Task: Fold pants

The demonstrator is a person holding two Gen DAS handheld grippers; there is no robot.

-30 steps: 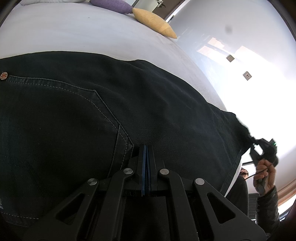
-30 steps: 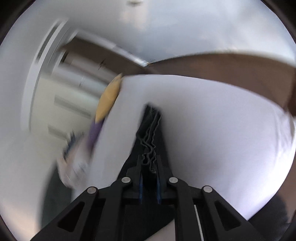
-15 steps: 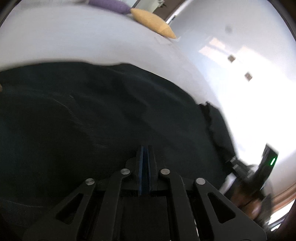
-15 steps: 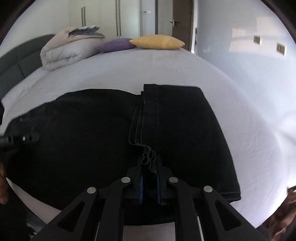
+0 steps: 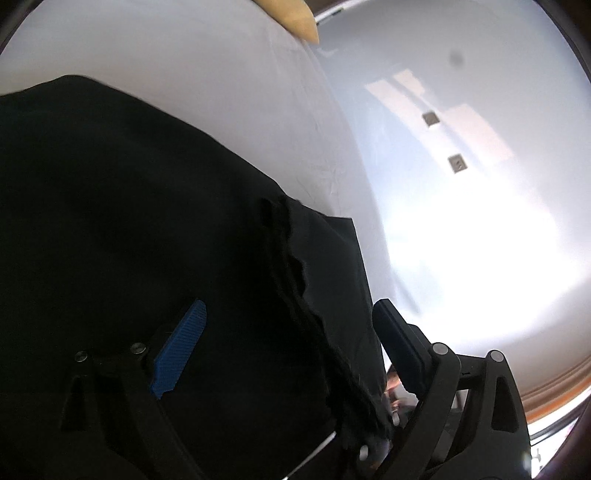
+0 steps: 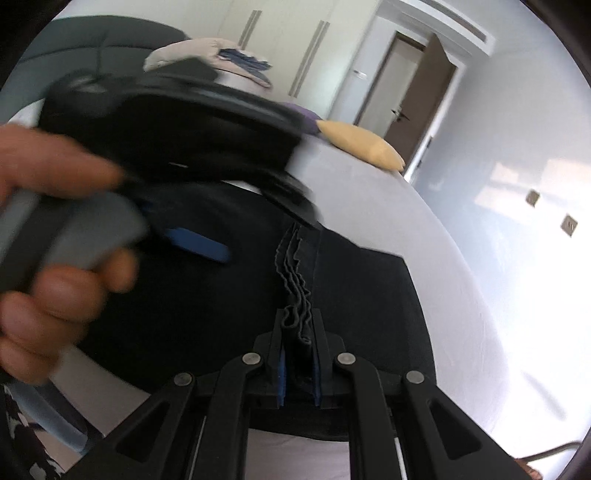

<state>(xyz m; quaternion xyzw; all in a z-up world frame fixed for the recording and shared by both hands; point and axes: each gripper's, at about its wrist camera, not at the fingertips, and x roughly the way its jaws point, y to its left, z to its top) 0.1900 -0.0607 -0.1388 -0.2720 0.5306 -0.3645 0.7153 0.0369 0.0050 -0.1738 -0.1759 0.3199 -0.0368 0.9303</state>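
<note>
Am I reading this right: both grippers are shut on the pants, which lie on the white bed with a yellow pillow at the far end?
Not quite: only the right gripper is shut on the pants, pinching the bunched hems. The left wrist view shows the left gripper open, its blue pads spread wide over the fabric. The white bed and yellow pillow are as you say.

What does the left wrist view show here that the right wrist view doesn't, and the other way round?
Only the left wrist view: the left gripper seen head-on, jaws wide apart over the pants, gripping nothing.

Only the right wrist view: the right gripper shut on the bunched hems, the hand holding the left gripper, blurred, plus the folded bedding, door and wardrobe.

Both: the dark pants on the white bed, the yellow pillow and two wall plates.
</note>
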